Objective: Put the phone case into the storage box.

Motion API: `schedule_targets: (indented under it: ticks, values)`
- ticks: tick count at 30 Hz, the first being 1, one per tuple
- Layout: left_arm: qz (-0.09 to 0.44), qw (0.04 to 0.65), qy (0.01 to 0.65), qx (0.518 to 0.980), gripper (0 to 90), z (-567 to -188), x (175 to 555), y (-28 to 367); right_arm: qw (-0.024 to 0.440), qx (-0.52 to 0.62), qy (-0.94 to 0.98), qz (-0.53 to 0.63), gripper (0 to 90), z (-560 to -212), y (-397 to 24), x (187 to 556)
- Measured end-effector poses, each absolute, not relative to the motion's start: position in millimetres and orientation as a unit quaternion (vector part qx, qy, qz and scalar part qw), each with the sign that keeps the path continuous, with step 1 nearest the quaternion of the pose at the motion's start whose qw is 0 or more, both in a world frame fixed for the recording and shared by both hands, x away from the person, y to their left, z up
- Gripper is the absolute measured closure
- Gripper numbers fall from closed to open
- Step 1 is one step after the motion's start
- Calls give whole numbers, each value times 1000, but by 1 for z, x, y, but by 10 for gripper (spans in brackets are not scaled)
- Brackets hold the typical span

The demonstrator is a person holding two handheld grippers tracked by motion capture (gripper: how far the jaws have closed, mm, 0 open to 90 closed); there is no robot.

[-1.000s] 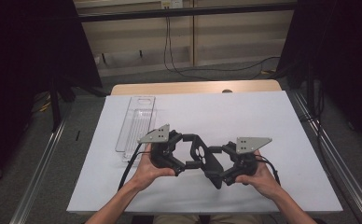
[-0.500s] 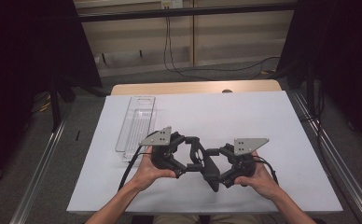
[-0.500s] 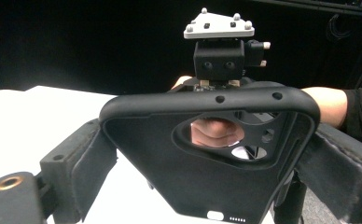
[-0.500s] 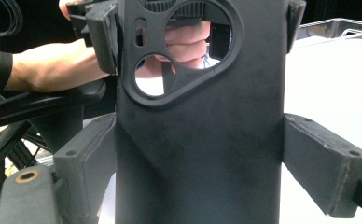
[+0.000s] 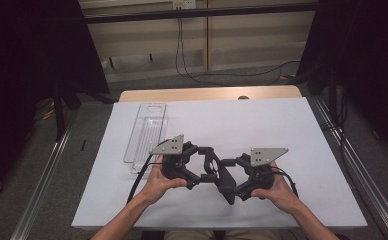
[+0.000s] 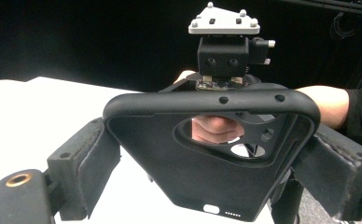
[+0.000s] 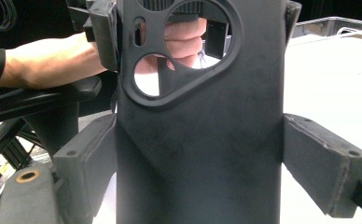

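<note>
nothing has shifted in the last second: both claws stay clamped on the black phone case (image 6: 207,158), the left gripper (image 5: 194,172) at its camera-hole end, the right gripper (image 5: 234,187) at the other. the case hangs between them above the white table (image 5: 262,125), so the two-handed hold looks settled.

The table (image 5: 262,125) is covered by a white sheet (image 5: 282,150); a strip of bare wood (image 5: 207,94) shows along its far edge. A clear plastic tray (image 5: 146,131) lies directly on the sheet at the left side, long axis running from the near side toward the far edge.
</note>
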State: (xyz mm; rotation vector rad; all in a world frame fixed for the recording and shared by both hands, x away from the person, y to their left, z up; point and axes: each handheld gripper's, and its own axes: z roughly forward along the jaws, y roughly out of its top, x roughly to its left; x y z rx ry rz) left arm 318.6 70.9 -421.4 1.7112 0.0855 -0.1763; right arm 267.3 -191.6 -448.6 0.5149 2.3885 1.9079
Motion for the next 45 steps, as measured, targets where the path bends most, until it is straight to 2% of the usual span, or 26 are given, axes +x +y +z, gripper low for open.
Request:
schedule_targets:
  ticks: [15, 25, 27, 31, 45]
  values:
    - [-63, 650, 52, 755, 140, -417, 316, 68, 35, 171, 765, 620, 141, -448, -193, 266]
    - [-40, 653, 72, 753, 143, -414, 316, 70, 43, 180, 761, 622, 53, -446, -194, 265]
    - [-38, 656, 75, 750, 143, -413, 318, 73, 54, 188, 758, 622, 16, -445, -197, 265]
    - [-24, 653, 86, 752, 142, -410, 318, 77, 75, 209, 753, 619, 1, -445, -203, 264]
    - [12, 656, 125, 744, 141, -408, 321, 85, 156, 323, 724, 590, 25, -450, -217, 266]
